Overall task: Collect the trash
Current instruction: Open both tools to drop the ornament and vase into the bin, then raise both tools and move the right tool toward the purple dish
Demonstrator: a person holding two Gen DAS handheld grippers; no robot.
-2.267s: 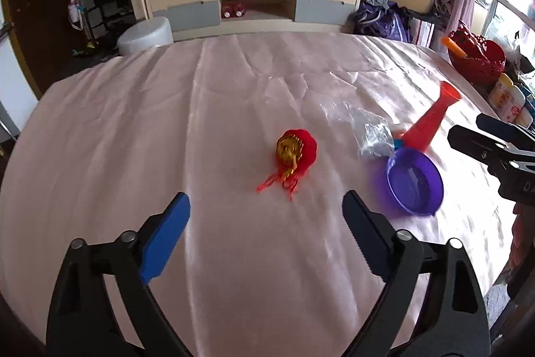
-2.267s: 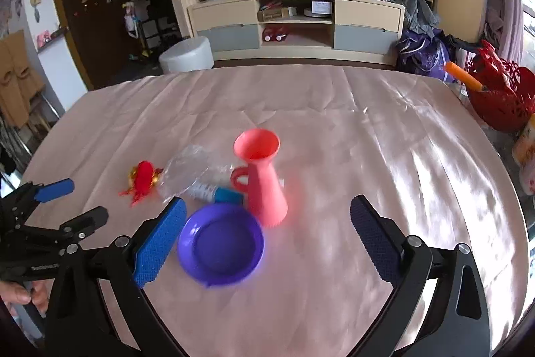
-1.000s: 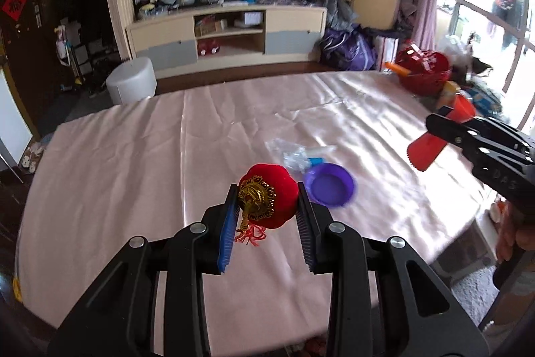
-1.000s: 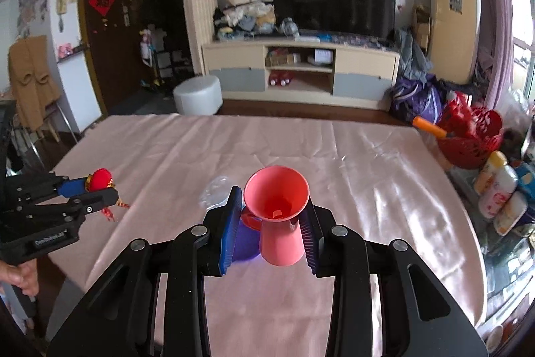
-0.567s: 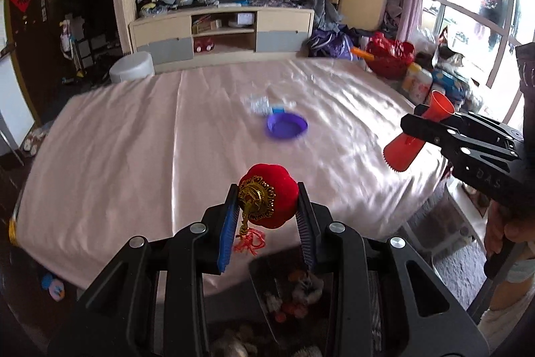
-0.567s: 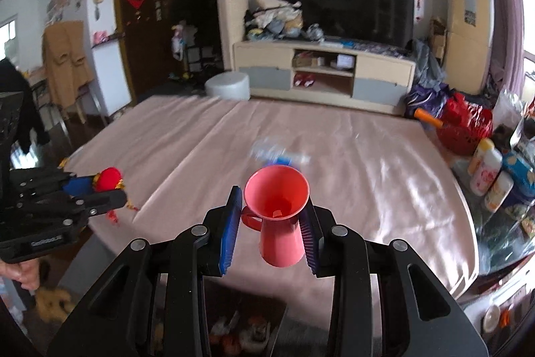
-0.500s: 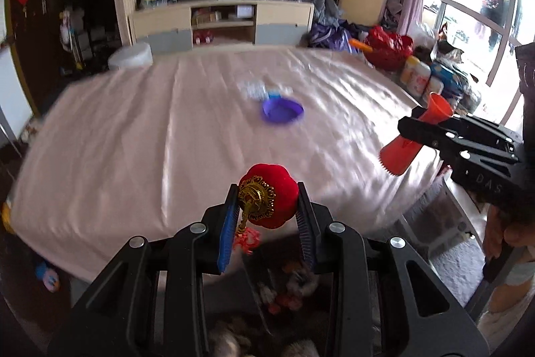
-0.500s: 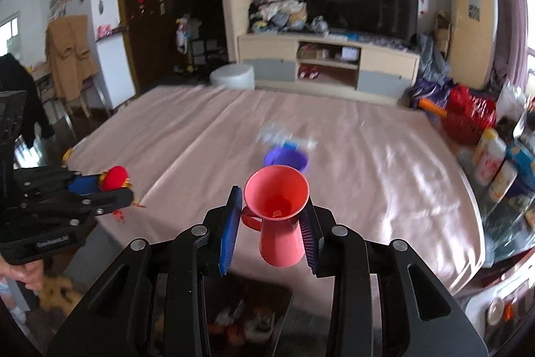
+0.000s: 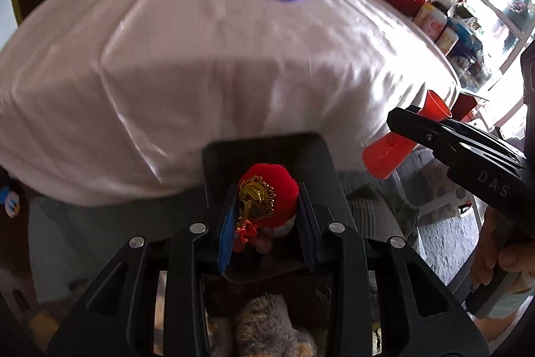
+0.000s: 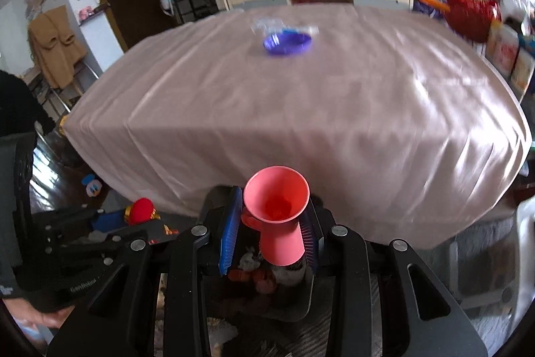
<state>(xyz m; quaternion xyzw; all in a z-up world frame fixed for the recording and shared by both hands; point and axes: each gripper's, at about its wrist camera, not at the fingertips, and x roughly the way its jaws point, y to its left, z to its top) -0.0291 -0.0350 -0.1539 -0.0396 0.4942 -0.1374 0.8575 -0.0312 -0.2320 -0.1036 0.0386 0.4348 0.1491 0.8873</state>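
The left gripper (image 9: 264, 216) is closed on a red ornament (image 9: 269, 199), a small padded ball with a gold disc on its face and red tassels hanging under it; the 2 pads press its sides at 9 and 3 o'clock. The right gripper (image 10: 271, 230) is closed on a pink pitcher (image 10: 277, 216), and its pads squeeze the narrow body below the flared mouth, with the small handle at 9 o'clock against the blue pad. Both things hang over a dark bin (image 9: 264, 149) that stands on the floor just in front of the table (image 10: 301, 109), and inside it some soft toys and small red pieces can be seen. The ornament looks light and soft, so I think it yields under the pads and will not slip easily, but the loose tassels could catch on a pad at release. The pitcher seems to be thin, stiff plastic, light and smooth; the hold on the narrow body is good, because the wide mouth above the pads stops it from sliding down. On the table, far at 12 o'clock, a purple bowl (image 10: 287, 44) and a clear plastic bag (image 10: 267, 24) just behind it are not yet collected. The bag will be very light and slippery, best pinched at a fold.
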